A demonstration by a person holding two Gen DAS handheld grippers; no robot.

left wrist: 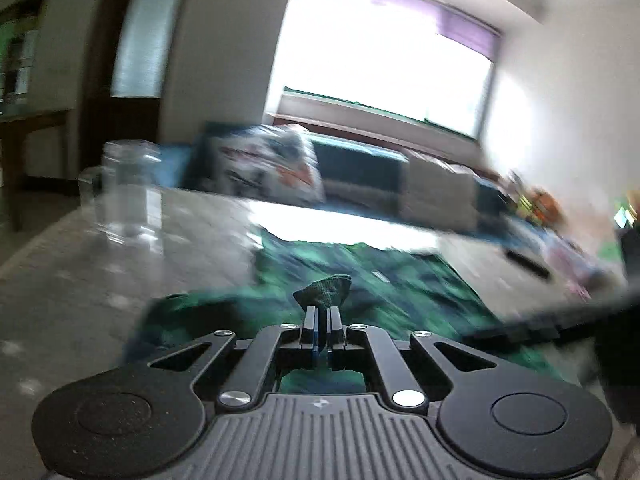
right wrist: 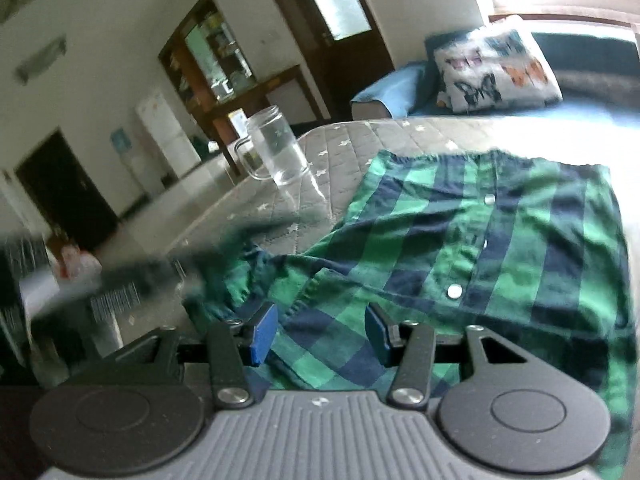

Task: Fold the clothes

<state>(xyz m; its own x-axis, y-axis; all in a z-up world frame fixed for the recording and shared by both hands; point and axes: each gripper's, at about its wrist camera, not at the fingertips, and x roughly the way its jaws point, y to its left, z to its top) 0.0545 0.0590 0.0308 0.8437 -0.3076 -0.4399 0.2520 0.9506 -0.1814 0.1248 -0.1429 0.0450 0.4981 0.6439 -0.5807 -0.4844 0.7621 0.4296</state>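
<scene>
We see a grey quilted tabletop (right wrist: 360,140) with small pale stars, set in a living room with a bright window (left wrist: 384,60) and a sofa carrying a butterfly cushion (right wrist: 496,64). Ahead and left of our right tool (right wrist: 322,330) stands a clear glass mug (right wrist: 276,148); whether it holds anything, we cannot tell. The green-and-navy plaid shirt (right wrist: 480,248) lies spread beneath that tool's parted blue pads. Our left tool (left wrist: 322,312) is pressed together, pinching a fold of the shirt.

Soft matt plaid cloth shirt (right wrist: 500,240), clear glossy glass mug (right wrist: 276,148), quilted matt table cover (right wrist: 360,140)
</scene>
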